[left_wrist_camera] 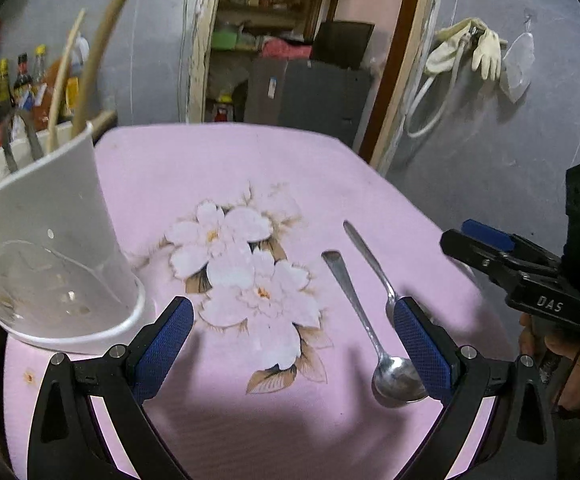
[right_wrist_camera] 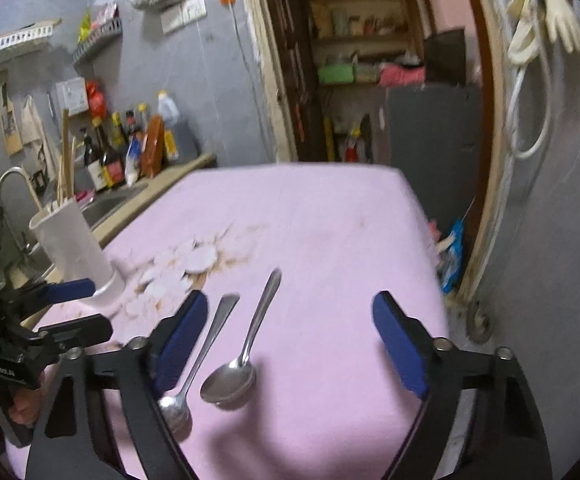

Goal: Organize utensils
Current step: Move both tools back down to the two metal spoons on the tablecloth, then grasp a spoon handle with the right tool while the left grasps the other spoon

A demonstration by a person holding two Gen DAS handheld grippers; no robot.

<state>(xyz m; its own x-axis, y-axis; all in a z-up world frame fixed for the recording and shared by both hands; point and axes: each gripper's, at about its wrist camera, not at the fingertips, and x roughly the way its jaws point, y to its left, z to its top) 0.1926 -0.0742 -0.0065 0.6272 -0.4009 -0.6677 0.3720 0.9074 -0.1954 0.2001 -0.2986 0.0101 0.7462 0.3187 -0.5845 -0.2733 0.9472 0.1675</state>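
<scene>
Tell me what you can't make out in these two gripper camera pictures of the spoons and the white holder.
- Left wrist view: small spoon bowl, hidden behind the left gripper finger.
- Left wrist view: white holder far side, cut off by the frame's edge.
- Right wrist view: the holder's contents, too blurred to count.
- Right wrist view: small spoon's bowl partly behind the right gripper finger.

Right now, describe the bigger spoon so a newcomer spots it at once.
On the pink flowered tablecloth, right of the white utensil holder, two spoons lie side by side. The bigger spoon lies between the right gripper's open fingers. Its handle tip is rounded; the smaller spoon beside it ends square.
</scene>
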